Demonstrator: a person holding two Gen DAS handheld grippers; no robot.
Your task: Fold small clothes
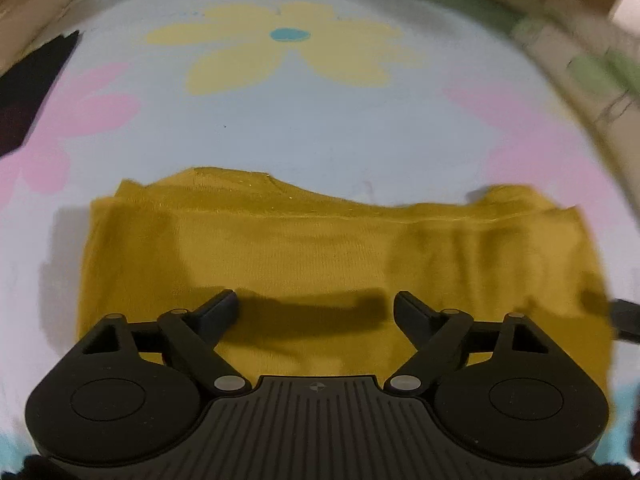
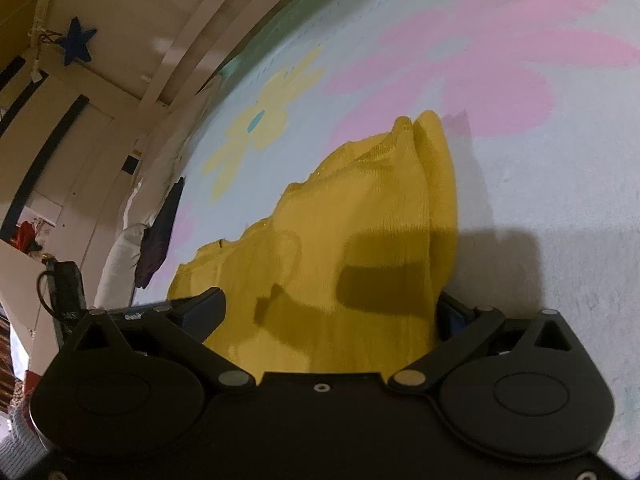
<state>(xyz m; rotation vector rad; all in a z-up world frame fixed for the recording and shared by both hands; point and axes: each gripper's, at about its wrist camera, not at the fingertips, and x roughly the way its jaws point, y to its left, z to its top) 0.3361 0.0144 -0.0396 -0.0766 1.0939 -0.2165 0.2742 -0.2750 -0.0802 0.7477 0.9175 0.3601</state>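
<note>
The yellow knit top (image 1: pixel 320 256) looks soft and floppy; both the left claw (image 1: pixel 316 306) and right claw (image 2: pixel 332 312) gape wide; grab its near edge.

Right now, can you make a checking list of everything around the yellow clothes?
Surface: pale blue blanket with yellow and pink flowers.
Job's things: mustard knit garment, lying partly folded, far edge bunched.
Clutter: dark cloth at the blanket's edge; white pillow beside it.
Grippers: left tool open above the garment, holding nothing; right tool open, garment lying between its fingers, not clamped.
Cables: one black cable on a dark device off the bed.
Surroundings: pale wall, blue star hanging on it.
</note>
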